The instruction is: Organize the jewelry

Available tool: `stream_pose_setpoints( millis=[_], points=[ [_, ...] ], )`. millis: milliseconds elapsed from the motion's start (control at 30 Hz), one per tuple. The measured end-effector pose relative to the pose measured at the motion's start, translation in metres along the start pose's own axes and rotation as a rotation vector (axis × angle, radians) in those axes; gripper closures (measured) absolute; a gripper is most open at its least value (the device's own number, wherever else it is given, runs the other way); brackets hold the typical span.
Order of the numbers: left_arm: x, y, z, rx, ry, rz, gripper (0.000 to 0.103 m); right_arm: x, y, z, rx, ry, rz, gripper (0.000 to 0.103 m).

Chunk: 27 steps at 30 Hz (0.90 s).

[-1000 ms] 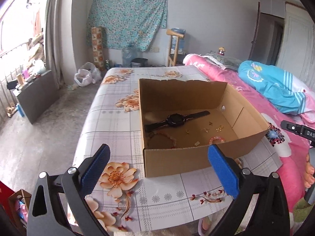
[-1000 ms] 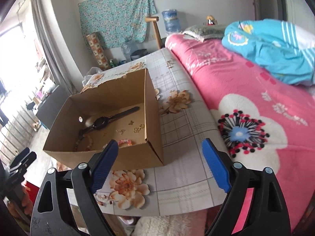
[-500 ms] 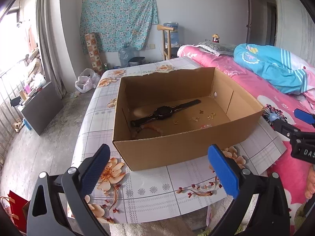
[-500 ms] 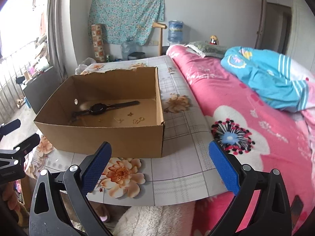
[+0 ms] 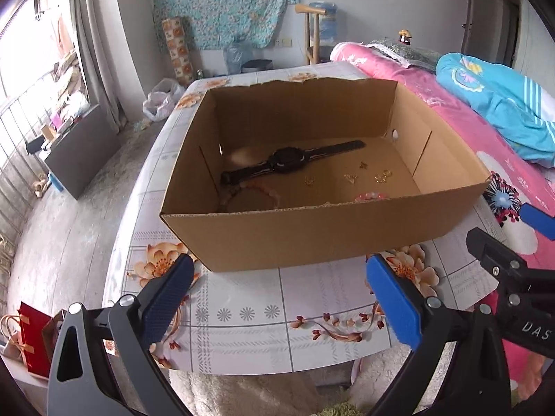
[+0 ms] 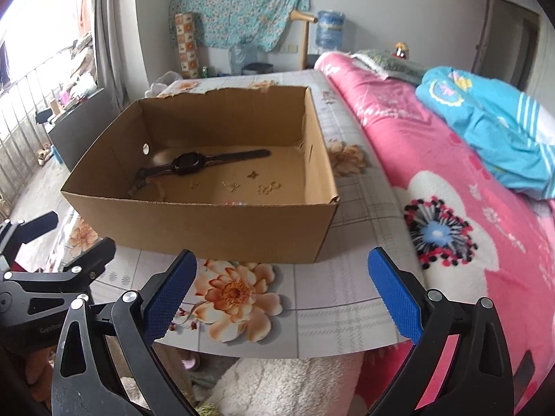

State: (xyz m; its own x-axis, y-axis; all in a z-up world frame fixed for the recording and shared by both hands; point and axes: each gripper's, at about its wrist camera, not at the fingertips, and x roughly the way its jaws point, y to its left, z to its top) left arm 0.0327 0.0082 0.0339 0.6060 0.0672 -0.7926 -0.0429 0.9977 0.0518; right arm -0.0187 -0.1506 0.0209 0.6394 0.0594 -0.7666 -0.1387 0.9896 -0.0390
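Jewelry pieces [image 5: 350,178] lie scattered on the floor of an open cardboard box [image 5: 312,232] beside a black watch [image 5: 288,164]. Its tall near wall stands between them and both empty, wide-apart grippers: left gripper [image 5: 279,303], right gripper [image 6: 282,293]. Pink bed [image 6: 433,159] adjoins the worktop [image 5: 242,312].

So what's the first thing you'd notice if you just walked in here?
Probably the big open cardboard box in the middle of the flowery table, with a black watch lying inside among small gold trinkets. Next, the bright pink bed cover right beside the table.
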Motion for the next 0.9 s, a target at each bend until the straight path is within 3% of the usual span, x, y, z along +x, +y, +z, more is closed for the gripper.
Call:
stream_pose_setpoints(
  millis=[433, 900],
  points=[
    [0.008, 0.015, 0.012, -0.103, 0.043, 0.018, 0.005, 0.02, 0.004, 0.004, 0.036, 0.081, 0.045, 0.008],
    [0.013, 0.011, 0.016, -0.101, 0.069, 0.016, 0.005, 0.028, 0.002, 0.009, 0.055, 0.11, 0.085, 0.008]
  ],
)
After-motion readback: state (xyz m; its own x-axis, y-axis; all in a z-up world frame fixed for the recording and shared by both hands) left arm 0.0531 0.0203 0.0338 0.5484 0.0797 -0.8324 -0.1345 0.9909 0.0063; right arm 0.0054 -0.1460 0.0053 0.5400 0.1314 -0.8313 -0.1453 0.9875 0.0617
